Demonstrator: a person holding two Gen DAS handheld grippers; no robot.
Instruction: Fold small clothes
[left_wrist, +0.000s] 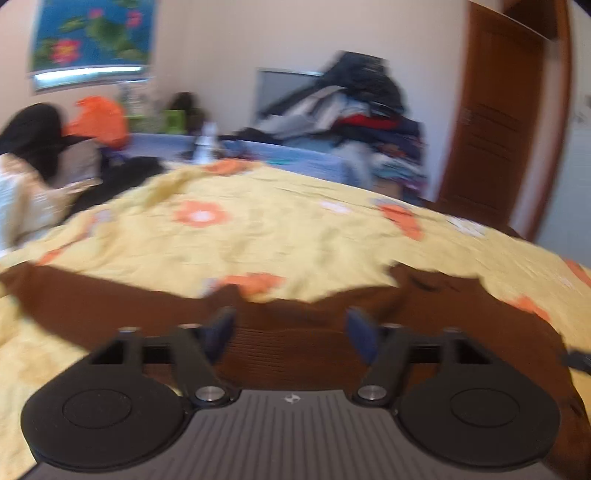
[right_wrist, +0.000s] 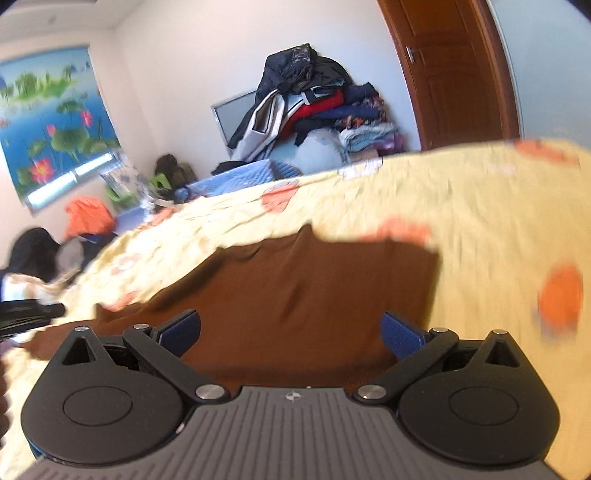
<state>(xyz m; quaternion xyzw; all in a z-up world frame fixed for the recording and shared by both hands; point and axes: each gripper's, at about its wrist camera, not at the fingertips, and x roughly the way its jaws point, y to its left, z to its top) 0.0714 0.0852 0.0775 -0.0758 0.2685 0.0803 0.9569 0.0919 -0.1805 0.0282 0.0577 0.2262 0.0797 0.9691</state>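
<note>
Now both your left gripper (left_wrist: 291, 330) and right gripper (right_wrist: 291, 334) have open jaws, holding nothing. Your brown top (right_wrist: 314, 291) lies flat on the bed (left_wrist: 295, 229), near its front edge. Next, grab an edge and fold.

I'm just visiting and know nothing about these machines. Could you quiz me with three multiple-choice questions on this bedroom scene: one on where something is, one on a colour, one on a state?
1. Where does the brown garment lie?
A. on the yellow flowered bedspread
B. on the floor
C. on the door

2. What colour are the gripper pads?
A. red
B. blue
C. white

3. How does the right gripper stand?
A. shut on the garment
B. shut on nothing
C. open

Answers: 1 A, bedspread shows around the garment; 2 B, both pads are blue; 3 C, pads stand wide apart, pressing on nothing.
</note>
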